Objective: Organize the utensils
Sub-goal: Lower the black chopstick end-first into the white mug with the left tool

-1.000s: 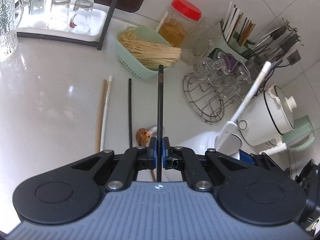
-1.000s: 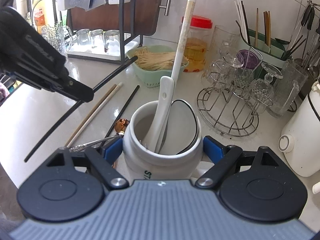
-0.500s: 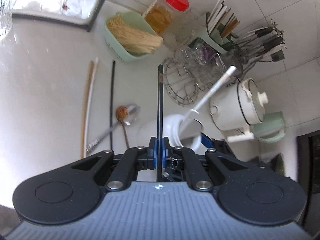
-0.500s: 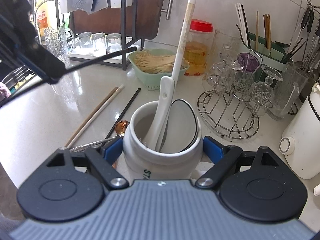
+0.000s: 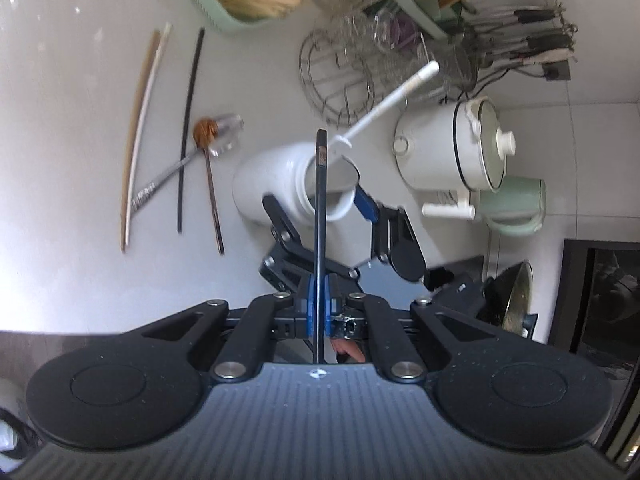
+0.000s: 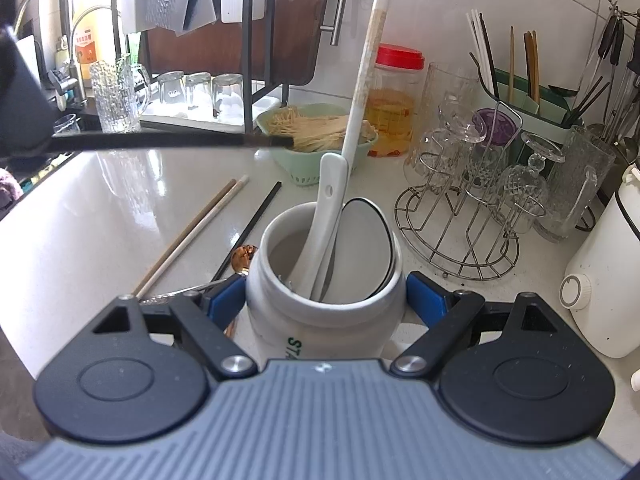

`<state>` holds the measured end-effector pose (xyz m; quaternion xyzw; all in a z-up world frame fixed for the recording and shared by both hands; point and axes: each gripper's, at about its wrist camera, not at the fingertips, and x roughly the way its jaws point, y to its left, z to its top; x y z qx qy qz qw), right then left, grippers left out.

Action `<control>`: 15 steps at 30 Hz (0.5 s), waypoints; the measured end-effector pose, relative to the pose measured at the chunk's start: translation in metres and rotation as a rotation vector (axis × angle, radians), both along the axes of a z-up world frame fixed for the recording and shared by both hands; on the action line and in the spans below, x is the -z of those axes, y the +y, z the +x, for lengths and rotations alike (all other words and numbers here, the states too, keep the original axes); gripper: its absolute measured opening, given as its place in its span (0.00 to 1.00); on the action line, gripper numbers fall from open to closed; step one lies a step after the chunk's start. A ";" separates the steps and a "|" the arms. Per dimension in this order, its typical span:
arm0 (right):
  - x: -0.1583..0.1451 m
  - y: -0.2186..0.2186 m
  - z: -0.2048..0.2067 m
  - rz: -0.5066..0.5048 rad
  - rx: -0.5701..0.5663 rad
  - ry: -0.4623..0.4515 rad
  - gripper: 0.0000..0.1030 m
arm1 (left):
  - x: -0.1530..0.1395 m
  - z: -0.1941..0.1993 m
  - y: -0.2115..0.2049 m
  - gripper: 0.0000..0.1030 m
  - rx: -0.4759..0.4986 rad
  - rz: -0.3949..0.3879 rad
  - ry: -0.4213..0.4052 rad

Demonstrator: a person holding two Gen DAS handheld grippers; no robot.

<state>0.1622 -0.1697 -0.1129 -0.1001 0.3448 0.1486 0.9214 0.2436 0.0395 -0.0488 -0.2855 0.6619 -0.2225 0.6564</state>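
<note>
On the counter (image 5: 60,152) at the left lie loose chopsticks (image 5: 138,136) and spoons (image 5: 206,168). The left gripper (image 5: 318,308) pinches one black chopstick (image 5: 321,208) tight, its tip above the white jar (image 6: 324,316). The right gripper (image 6: 326,300) clasps that jar, which holds a white ladle (image 6: 352,152)

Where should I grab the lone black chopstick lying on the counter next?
Take the black chopstick near its far end, from straight above, jaws across its width. It lies flat, and that end is bare counter, while its near half crosses the metal spoon.
</note>
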 end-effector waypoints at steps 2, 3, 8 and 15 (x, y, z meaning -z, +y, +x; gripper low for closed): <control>0.000 -0.001 0.000 0.005 -0.001 0.000 0.87 | -0.001 0.002 -0.004 0.05 0.008 -0.007 0.029; 0.000 -0.001 0.000 0.008 -0.001 -0.001 0.87 | -0.001 0.002 -0.005 0.05 0.013 -0.011 0.040; 0.000 -0.004 0.000 0.020 -0.007 -0.004 0.86 | -0.003 0.009 -0.016 0.05 0.024 -0.020 0.094; 0.000 -0.007 0.000 0.035 -0.013 -0.009 0.86 | 0.000 0.016 -0.024 0.06 0.027 0.004 0.171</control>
